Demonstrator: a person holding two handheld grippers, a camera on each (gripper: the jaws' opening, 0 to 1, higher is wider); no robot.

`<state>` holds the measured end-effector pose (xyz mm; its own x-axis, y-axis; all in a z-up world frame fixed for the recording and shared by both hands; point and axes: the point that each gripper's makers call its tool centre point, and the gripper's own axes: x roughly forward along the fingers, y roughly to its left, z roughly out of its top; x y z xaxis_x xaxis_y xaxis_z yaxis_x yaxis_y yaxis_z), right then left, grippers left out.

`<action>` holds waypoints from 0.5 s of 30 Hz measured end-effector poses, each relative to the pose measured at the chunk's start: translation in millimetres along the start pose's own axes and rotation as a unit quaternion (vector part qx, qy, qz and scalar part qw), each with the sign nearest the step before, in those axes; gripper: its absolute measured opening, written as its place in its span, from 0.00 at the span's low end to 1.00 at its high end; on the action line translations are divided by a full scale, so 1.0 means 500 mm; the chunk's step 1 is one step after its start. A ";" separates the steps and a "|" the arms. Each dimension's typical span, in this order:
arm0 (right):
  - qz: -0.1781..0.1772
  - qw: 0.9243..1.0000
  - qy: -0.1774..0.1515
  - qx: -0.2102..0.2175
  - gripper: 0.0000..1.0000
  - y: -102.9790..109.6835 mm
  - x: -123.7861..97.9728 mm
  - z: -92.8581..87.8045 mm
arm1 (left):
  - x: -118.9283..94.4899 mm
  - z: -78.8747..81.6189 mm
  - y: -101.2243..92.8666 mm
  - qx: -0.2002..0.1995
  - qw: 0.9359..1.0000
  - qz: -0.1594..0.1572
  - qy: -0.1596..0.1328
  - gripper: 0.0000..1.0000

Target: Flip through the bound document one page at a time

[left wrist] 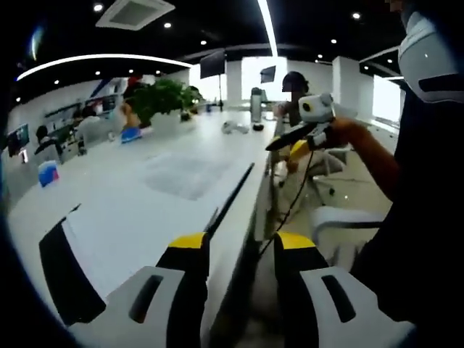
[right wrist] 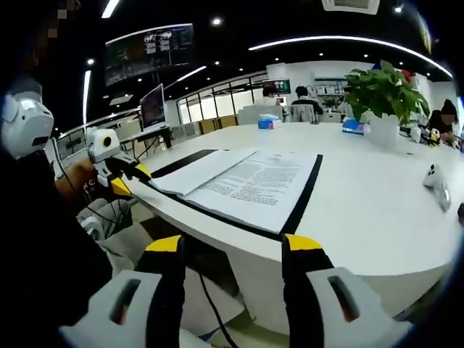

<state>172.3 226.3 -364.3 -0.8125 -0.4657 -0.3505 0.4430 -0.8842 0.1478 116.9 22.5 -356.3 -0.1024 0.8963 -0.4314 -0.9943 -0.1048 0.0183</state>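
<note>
Left gripper view: bound document [left wrist: 138, 225] foreshortened, text unreadable.

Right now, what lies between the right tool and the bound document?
In the right gripper view, only the bare table edge separates the right tool from the bound document.

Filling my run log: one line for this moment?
document: open on table | left gripper: at its edge | right gripper: open, off table

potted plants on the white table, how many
1: a leafy potted plant in a white pot at the table's far end, seen too in the left gripper view. Others may be hidden.
</note>
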 end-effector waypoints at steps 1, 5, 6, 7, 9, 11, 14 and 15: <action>-0.003 1.000 -0.003 -0.006 0.54 -0.003 -0.002 0.001 | 0.009 -0.003 0.004 0.002 1.000 -0.001 0.015 0.36; -0.008 1.000 -0.010 0.001 0.54 -0.016 -0.010 -0.001 | 0.047 0.018 0.020 0.015 0.999 -0.006 0.033 0.35; -0.009 1.000 -0.011 0.003 0.54 -0.019 -0.011 -0.003 | 0.056 0.025 0.019 0.016 0.999 -0.012 0.034 0.35; -0.011 1.000 -0.011 0.005 0.54 -0.022 -0.012 -0.005 | 0.065 0.032 0.017 0.018 0.999 -0.018 0.035 0.34; -0.012 1.000 -0.012 0.007 0.53 -0.025 -0.014 -0.007 | 0.084 0.044 0.013 0.025 0.999 -0.030 0.037 0.35; -0.022 0.999 -0.024 0.001 0.52 -0.036 -0.015 0.000 | 0.102 0.046 0.005 0.031 0.997 -0.050 0.047 0.37; -0.021 0.999 -0.033 -0.004 0.51 -0.038 -0.014 0.003 | 0.126 0.039 0.001 0.037 0.995 -0.064 0.071 0.33; -0.020 0.999 -0.034 -0.007 0.51 -0.037 -0.013 0.003 | 0.137 0.041 0.002 0.042 0.995 -0.064 0.071 0.34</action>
<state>168.8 245.9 -363.1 -0.8534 -0.4320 -0.2918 0.4146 -0.9017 0.1226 108.2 92.7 -367.2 0.0250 0.8294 -0.5581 -0.9985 0.0481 0.0268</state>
